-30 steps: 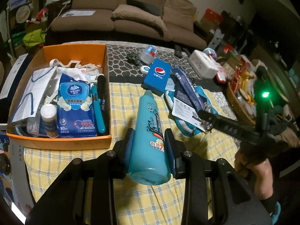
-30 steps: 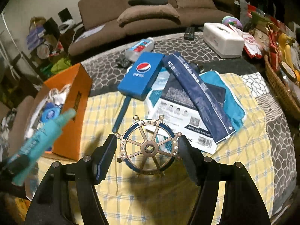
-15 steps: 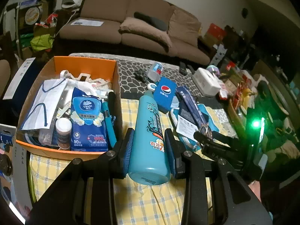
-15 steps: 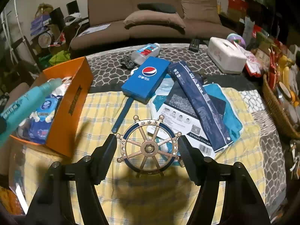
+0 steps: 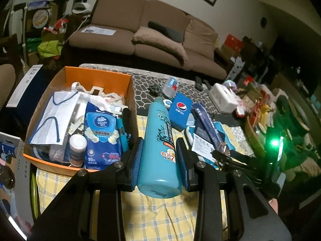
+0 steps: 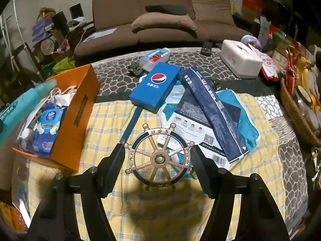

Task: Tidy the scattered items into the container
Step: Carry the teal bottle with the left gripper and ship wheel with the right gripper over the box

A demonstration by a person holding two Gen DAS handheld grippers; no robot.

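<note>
Risk: teal bottle clamped in left gripper, ship's-wheel ornament pinched in right gripper; orange box at left crowded, spill likely.

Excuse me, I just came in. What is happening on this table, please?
A person is tidying loose things into an orange cardboard box, with a handheld gripper in each hand. The left gripper is clamped on a teal plastic spray bottle, held beside the box. The right gripper holds a brass and blue ship's-wheel ornament above the yellow checked cloth. A blue Pepsi box and a long navy package lie on the table.
</note>
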